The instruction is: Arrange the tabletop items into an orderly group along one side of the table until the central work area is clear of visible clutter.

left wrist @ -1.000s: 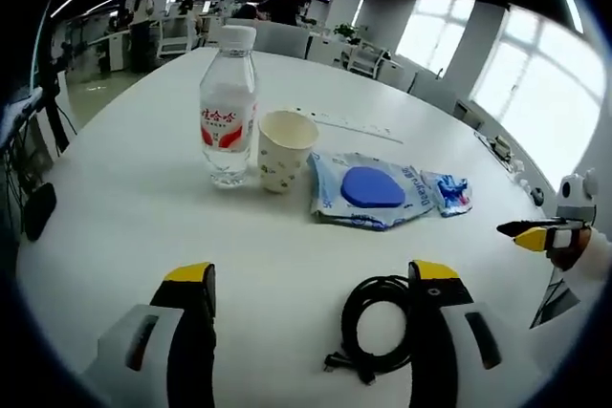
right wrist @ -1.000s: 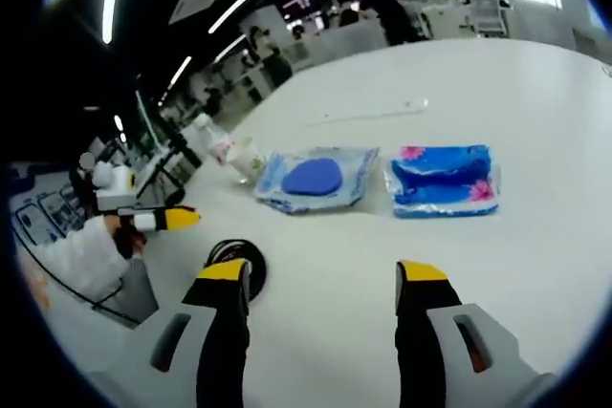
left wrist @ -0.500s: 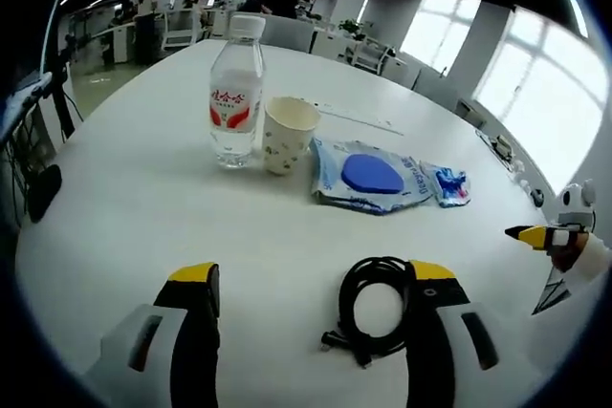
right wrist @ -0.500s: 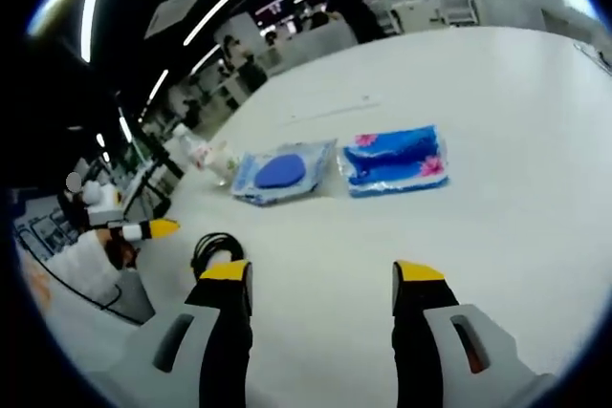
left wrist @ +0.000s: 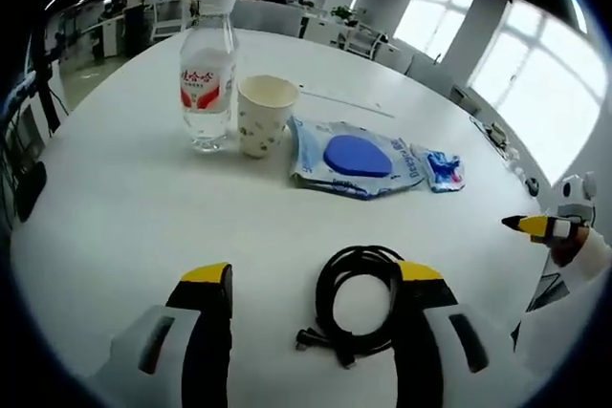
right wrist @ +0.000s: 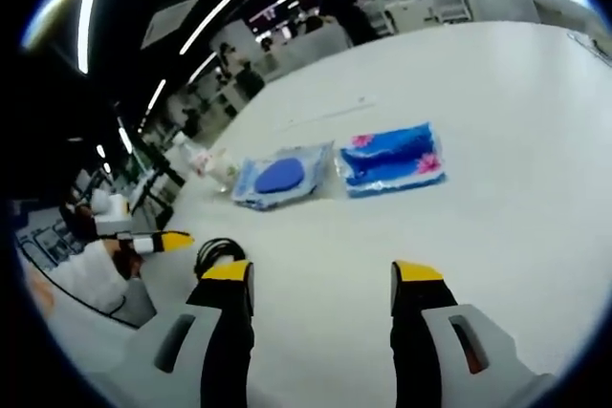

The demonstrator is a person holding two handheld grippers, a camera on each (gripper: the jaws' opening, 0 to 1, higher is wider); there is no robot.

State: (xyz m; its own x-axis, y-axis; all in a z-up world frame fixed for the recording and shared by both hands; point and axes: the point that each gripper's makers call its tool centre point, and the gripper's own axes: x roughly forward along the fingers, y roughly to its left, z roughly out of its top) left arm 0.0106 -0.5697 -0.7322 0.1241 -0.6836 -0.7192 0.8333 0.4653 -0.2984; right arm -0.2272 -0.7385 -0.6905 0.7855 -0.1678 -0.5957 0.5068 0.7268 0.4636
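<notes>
On the white round table stand a clear water bottle with a red label and a paper cup beside it. Right of the cup lies a blue wipes pack, then a blue flowered tissue pack. A coiled black cable lies between the jaws of my open left gripper, nearer the right jaw. My right gripper is open over bare table. In the right gripper view the wipes pack and tissue pack lie ahead, and the cable sits left of the jaws.
A thin clear ruler lies behind the cup. The other gripper's yellow tip enters at the right of the left gripper view, and a yellow tip with a white sleeve shows at the left of the right gripper view. Office desks stand beyond the table.
The left gripper's camera has moved forward and slightly left, so the cable now lies more fully between its jaws. The right view has drawn back a little; nothing on the table moved.
</notes>
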